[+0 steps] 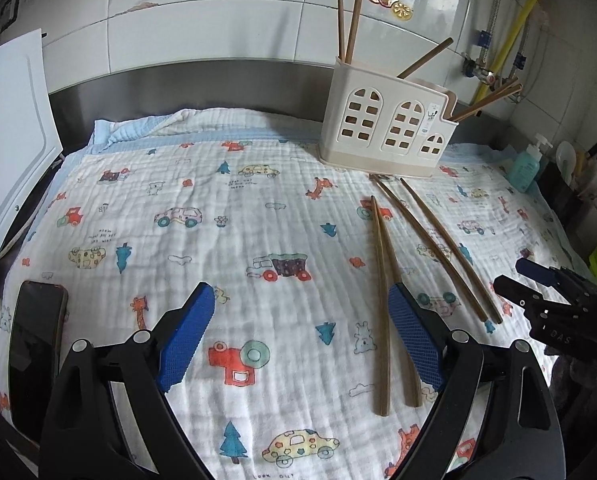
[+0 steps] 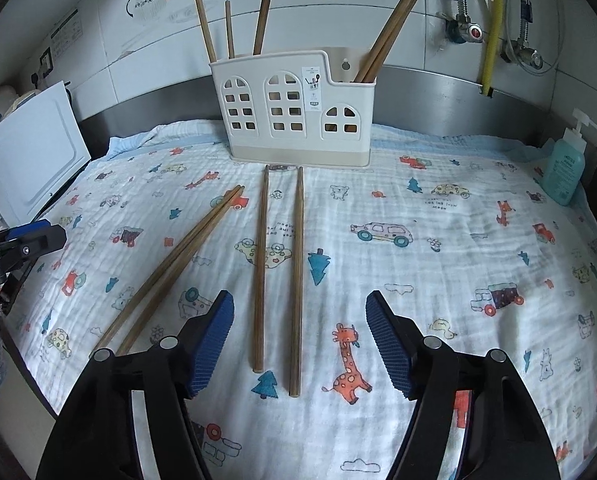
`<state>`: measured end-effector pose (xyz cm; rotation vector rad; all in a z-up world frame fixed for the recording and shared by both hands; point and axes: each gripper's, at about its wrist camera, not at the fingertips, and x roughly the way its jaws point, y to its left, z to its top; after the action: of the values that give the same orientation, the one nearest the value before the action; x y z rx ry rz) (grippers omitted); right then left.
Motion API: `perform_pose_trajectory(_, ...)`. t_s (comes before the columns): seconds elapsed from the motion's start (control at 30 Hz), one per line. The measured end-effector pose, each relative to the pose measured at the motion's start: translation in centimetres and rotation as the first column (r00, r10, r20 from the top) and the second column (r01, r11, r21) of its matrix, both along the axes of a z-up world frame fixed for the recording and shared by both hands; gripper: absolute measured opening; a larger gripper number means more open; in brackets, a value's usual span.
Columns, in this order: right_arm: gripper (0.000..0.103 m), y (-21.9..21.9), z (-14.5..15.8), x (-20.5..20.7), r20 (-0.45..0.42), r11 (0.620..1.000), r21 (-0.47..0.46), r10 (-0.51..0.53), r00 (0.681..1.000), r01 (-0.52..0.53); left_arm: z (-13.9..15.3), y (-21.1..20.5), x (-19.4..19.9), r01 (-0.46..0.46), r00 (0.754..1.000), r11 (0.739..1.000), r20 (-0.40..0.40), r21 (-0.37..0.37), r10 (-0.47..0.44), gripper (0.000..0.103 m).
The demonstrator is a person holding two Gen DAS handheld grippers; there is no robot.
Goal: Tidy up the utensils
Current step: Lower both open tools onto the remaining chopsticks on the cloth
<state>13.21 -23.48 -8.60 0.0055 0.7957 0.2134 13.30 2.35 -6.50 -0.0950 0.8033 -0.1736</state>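
so it looks roughly halfway done from here. the cream utensil holder with the little window cutouts sits at 12 o'clock on the cartoon-print cloth, and it has five chopsticks standing in it: three in the left section and two leaning out of the right section. four more chopsticks lie loose on the cloth: a parallel pair running straight out from the holder's base toward 6 o'clock, and an angled pair touching at their far tips, off toward 8 o'clock. the right gripper hovers with its jaws wide and empty, straddling the near ends of the parallel pair. the left gripper is wide and empty too, with the angled pair just beside its right finger. my guess is four sticks are left to stash.
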Motion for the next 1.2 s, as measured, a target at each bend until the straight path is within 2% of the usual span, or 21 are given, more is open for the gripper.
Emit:
perform_pose_trajectory(0.1,0.061,0.1,-0.3,0.6,-0.011,1.0,0.001,-0.002,1.0,0.002,-0.2,0.2,0.0,-0.002,1.0,1.0,-0.002,0.002,0.002,0.087)
perform_pose_trajectory(0.17,0.053,0.1,-0.6,1.0,-0.021,1.0,0.002,-0.004,1.0,0.004,-0.3,0.2,0.0,0.0,1.0,1.0,-0.007,0.003,0.0,0.087)
perform_pose_trajectory(0.3,0.046,0.2,-1.3,1.7,-0.051,1.0,0.005,-0.003,0.999,0.003,-0.7,0.2,0.1,0.003,1.0,1.0,-0.019,0.004,-0.003,0.087)
perform_pose_trajectory(0.47,0.031,0.8,-1.9,2.3,-0.073,1.0,0.001,0.015,0.997,-0.015,-1.2,-0.1,0.2,0.014,0.999,1.0,-0.032,0.007,-0.014,0.087)
perform_pose_trajectory(0.6,0.028,1.0,-2.3,2.7,-0.081,1.0,-0.001,0.015,0.997,-0.015,-1.4,-0.4,0.2,0.026,0.999,1.0,-0.037,0.014,-0.025,0.087)
perform_pose_trajectory(0.83,0.014,1.4,-3.0,2.9,-0.095,0.999,-0.026,0.016,0.995,-0.018,-1.9,-1.5,0.2,0.05,0.997,0.998,-0.056,0.03,-0.048,0.087)
perform_pose_trajectory(1.03,0.007,1.4,-3.0,2.8,-0.088,0.999,-0.045,0.009,0.996,-0.013,-2.1,-3.1,-0.1,0.088,0.995,0.995,-0.05,0.045,-0.086,0.086)
perform_pose_trajectory(1.2,0.007,0.9,-3.0,2.5,-0.089,0.999,-0.034,0.003,0.996,-0.006,-2.5,-4.2,-0.2,0.115,0.992,0.992,-0.054,0.044,-0.113,0.085)
